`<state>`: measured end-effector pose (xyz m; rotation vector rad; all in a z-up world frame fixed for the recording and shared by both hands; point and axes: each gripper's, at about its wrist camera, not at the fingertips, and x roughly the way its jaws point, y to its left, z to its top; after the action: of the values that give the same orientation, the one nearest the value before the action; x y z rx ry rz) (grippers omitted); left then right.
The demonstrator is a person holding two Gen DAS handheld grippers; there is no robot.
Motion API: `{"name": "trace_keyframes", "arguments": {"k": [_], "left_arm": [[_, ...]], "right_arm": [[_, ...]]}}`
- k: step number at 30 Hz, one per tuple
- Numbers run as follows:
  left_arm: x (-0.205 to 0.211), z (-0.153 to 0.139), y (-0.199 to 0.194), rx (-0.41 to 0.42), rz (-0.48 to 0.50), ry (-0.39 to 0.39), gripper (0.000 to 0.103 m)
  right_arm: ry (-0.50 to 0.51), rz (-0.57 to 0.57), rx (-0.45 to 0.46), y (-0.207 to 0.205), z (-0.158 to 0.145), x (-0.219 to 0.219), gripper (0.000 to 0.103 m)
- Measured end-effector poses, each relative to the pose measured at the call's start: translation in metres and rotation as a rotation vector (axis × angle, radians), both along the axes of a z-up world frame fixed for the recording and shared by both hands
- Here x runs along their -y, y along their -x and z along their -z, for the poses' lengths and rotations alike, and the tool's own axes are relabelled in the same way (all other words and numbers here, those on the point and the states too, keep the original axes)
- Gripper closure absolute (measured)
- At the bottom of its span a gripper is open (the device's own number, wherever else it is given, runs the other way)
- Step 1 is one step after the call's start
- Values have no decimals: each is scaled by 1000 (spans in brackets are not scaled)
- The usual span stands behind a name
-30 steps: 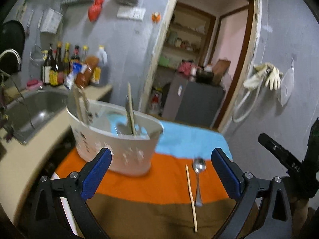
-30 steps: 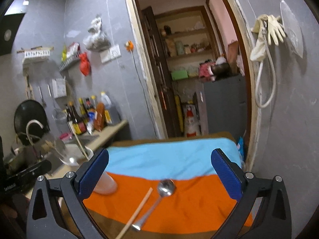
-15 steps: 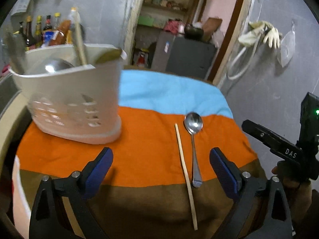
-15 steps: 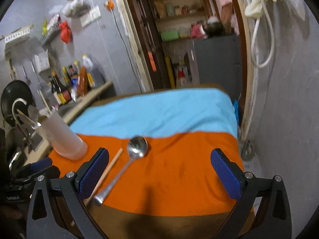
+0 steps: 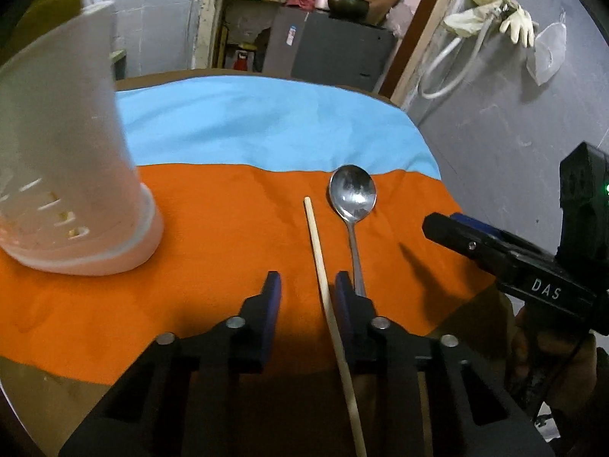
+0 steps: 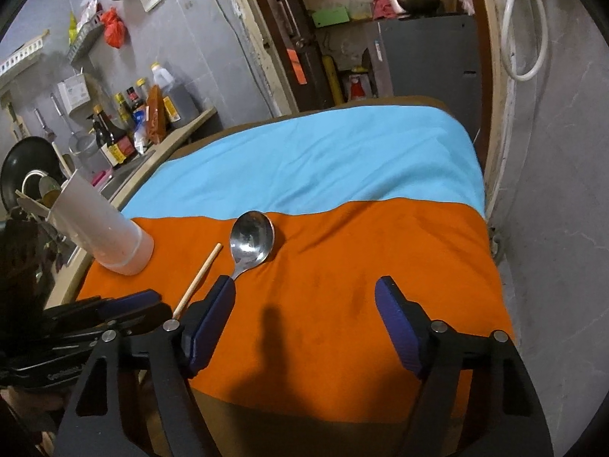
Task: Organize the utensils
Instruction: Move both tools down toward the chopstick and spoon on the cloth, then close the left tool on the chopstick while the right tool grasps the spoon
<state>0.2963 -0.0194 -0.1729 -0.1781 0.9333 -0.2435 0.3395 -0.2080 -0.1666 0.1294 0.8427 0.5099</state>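
Now | left tool [image 5: 307,281] closing astride chopstick [image 5: 316,236] | spoon [image 5: 353,197] just beside

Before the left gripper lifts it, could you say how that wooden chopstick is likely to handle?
The chopstick looks thin and straight, so probably stiff and light. Gripped off-centre, it may pivot. On the cloth it should hardly roll.

A home kitchen: sauce bottles [image 6: 114,141] beside a sink [image 6: 125,171] far left, a pan [image 6: 26,167], rubber gloves [image 5: 506,19] hanging far right.
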Motion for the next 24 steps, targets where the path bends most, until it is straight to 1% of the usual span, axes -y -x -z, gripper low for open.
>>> {"name": "trace_keyframes", "arguments": {"k": [2,6,7,8,9,17,21,24], "left_arm": [[4,1,-3,-7,15,-26,85],[16,4,-5,-13,58,-118,89],[21,5,-5,-9,75,-157,92],[24,5,-5,-7,84,-175,98],[26,6,-5,-7,87,-185,98],[18,8,4,15,24,-196,100],[11,6,15,24,11,-215,100],[8,6,23,32,-4,-228,100]], "right_arm": [[-1,-10,-9,-5,0,-2,31],[-3,-29,-30,-15,1,-8,34],[-3,-33,-34,-17,2,-9,34],[-4,-38,-39,-19,2,-10,35],[-5,-41,-44,-20,2,-12,36],[-5,-56,-74,-30,4,-26,36],[22,-63,-107,-39,8,-42,36],[55,-59,-107,-44,9,-56,36]]}}
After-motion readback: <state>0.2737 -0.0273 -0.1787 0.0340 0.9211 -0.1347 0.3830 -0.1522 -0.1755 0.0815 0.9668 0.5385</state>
